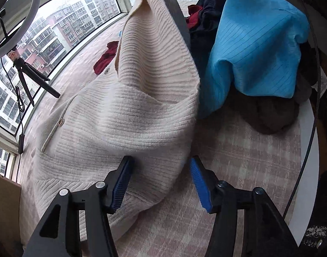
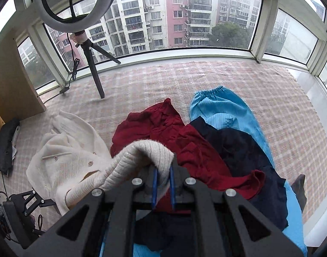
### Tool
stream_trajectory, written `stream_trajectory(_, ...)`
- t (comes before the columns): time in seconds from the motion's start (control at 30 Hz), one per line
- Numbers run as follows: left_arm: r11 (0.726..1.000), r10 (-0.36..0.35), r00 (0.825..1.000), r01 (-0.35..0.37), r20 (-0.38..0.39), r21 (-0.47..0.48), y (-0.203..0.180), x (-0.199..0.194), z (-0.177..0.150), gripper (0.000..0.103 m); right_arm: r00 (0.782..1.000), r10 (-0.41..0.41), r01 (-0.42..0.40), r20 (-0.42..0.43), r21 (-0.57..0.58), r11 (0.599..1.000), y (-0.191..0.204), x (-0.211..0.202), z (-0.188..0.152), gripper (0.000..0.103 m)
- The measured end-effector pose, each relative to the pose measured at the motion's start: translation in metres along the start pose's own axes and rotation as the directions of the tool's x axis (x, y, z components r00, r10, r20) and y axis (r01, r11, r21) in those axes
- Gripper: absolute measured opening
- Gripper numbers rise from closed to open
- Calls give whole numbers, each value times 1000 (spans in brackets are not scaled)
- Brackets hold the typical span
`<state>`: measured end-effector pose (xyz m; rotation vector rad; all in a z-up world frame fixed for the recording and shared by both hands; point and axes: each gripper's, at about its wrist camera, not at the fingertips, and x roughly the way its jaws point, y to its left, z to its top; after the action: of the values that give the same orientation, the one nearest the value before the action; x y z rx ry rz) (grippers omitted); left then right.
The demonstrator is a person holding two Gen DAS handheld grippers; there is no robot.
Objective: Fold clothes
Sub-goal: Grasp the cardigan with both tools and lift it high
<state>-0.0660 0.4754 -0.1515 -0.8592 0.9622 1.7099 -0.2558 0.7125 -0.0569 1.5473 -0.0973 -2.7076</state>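
A cream ribbed cardigan point(image 1: 129, 115) is spread on the checked pink cover point(image 1: 238, 154), with one part lifted high above the rest. That raised part, a ribbed sleeve end point(image 2: 150, 152), is pinched between the narrow, nearly closed jaws of the right gripper point(image 2: 163, 187). The left gripper point(image 1: 161, 184) is held over the cardigan's lower hem with its jaws wide apart and nothing between them; its blue pads point(image 1: 198, 182) are seen on either side of the fabric's edge, but contact cannot be judged.

Beside the cardigan, on the side away from the ring light, a heap of other clothes is piled: a dark red garment point(image 2: 174, 137) lies nearest, a navy garment point(image 2: 244, 150) is laid partly over it, and a blue striped garment point(image 2: 223, 111) lies beyond both. In the left wrist view the same blue garment point(image 1: 255, 49) is draped over a dark brown piece point(image 1: 275, 113), close against the lifted cardigan panel.

A ring light on a black tripod point(image 2: 94, 68) stands on the cover beyond the cardigan, before the bay window point(image 2: 184, 17). A dark bundle point(image 2: 6, 143) lies at the cover's edge near the cardigan's collar.
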Motion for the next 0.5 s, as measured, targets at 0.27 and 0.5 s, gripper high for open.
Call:
stream_trajectory(0.27, 989, 49, 999, -49, -5, -140, 38, -24, -4, 8, 998, 62, -62, 19, -3, 998, -7, -8, -2, 9)
stream_trajectory(0.5, 842, 320, 937, -214, 139, -495, 171, -191, -43, 6, 958, 224, -209, 179, -100, 973, 43, -94, 10, 9)
